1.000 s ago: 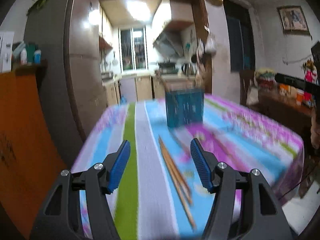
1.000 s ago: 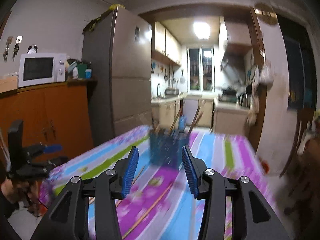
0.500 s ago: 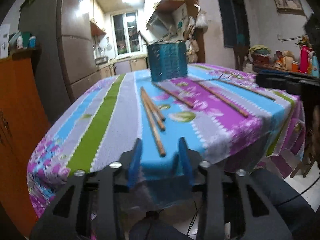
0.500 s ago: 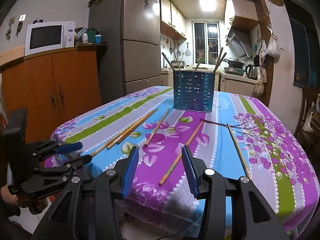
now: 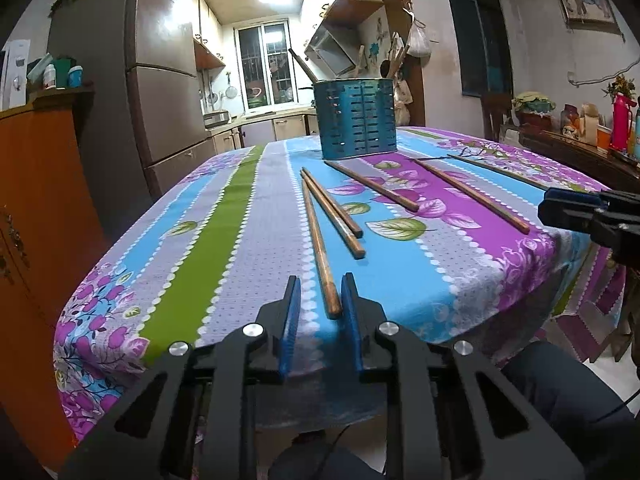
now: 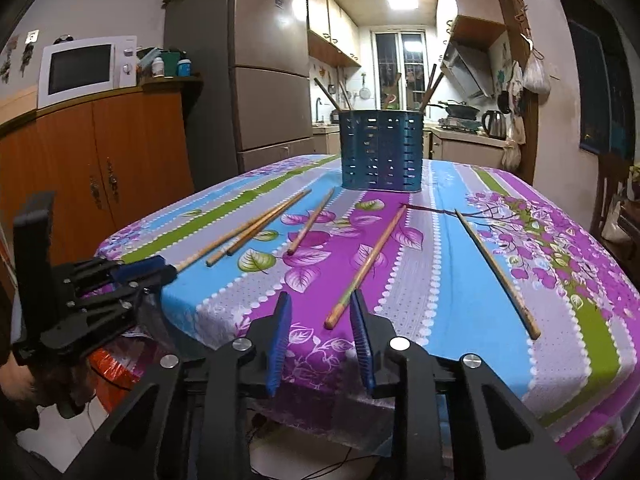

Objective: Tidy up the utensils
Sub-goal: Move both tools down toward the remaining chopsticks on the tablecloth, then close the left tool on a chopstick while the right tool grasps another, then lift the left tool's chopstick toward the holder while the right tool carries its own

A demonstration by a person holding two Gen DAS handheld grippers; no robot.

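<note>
At the table edge, both claws have dropped low, left claw [image 5: 320, 298] narrowed around a chopstick [image 5: 318, 242] (right claw [image 6: 320, 314] spread).

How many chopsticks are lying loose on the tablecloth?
6: three grouped on the left, one left of centre, one centre, one far right. More stand in the blue holder.
</note>
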